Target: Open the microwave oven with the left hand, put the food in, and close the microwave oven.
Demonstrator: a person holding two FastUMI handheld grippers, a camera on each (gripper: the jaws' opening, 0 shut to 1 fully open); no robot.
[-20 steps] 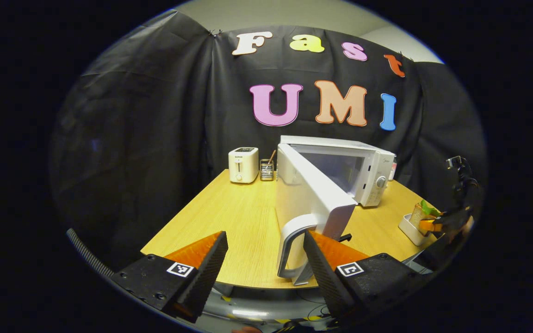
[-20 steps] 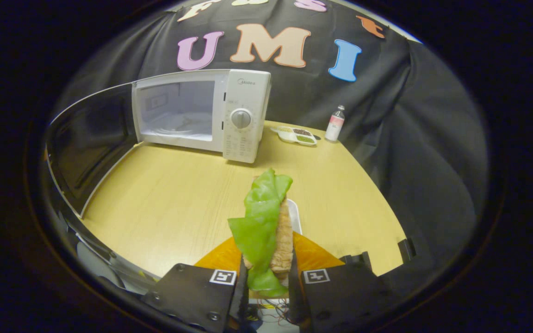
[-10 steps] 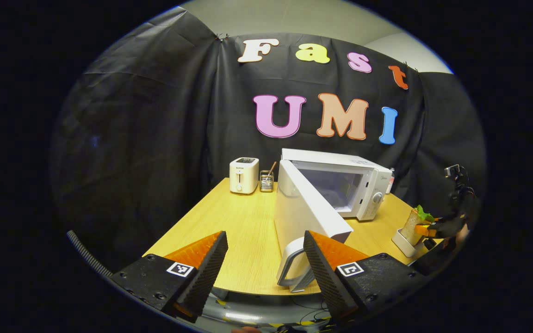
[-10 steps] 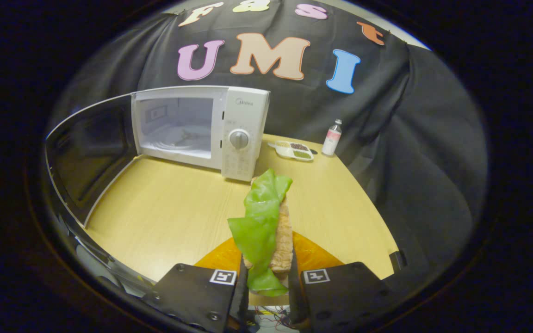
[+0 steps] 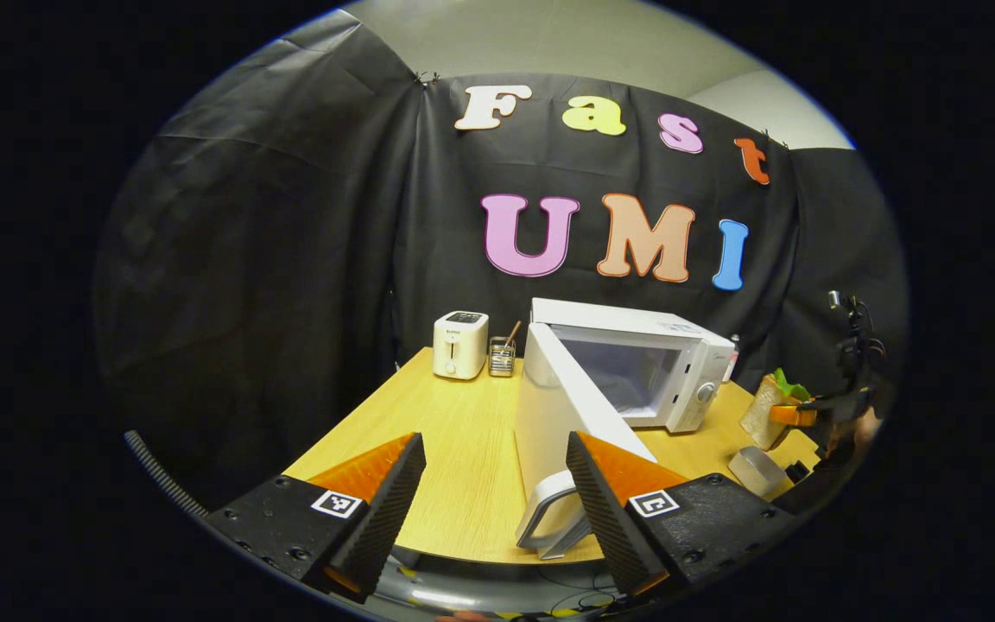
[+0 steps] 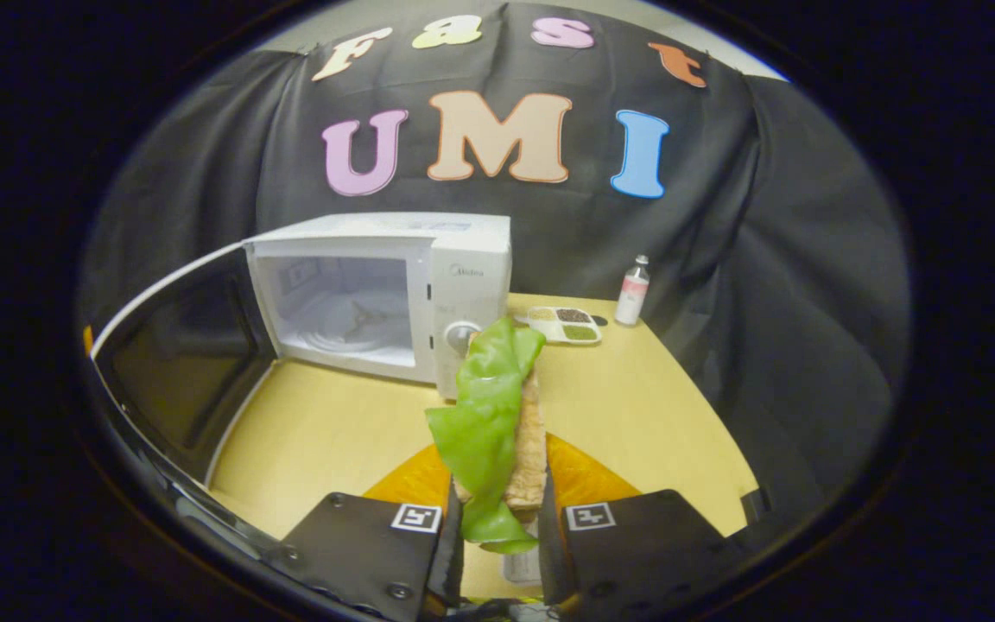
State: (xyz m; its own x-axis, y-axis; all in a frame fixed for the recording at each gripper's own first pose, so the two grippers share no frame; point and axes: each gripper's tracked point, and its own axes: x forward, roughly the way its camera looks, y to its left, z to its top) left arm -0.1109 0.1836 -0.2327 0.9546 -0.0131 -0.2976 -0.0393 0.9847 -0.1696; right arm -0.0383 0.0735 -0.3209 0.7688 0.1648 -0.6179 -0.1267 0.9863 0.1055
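Observation:
The white microwave (image 5: 636,371) stands at the back of the wooden table (image 5: 454,449), and its door (image 5: 554,415) is swung wide toward me. The door's handle (image 5: 545,523) lies just beyond my left gripper (image 5: 493,492), which is open and holds nothing. My right gripper (image 6: 497,540) is shut on a sandwich with a green lettuce leaf (image 6: 493,423), held upright above the table. Beyond it I see the microwave (image 6: 463,268), its bare cavity (image 6: 346,315) and the door's dark inside (image 6: 178,363). At the far right, the right gripper (image 5: 808,416) holds the sandwich (image 5: 770,402).
A white toaster (image 5: 460,344) and a small utensil holder (image 5: 502,356) stand left of the microwave. A small white tray (image 5: 752,471) sits under the lifted sandwich. A divided seasoning dish (image 6: 567,324) and a small bottle (image 6: 633,302) stand right of the microwave.
My right gripper has lifted the sandwich up off the white tray. My left gripper has drawn back from the door handle, and the door stays wide open.

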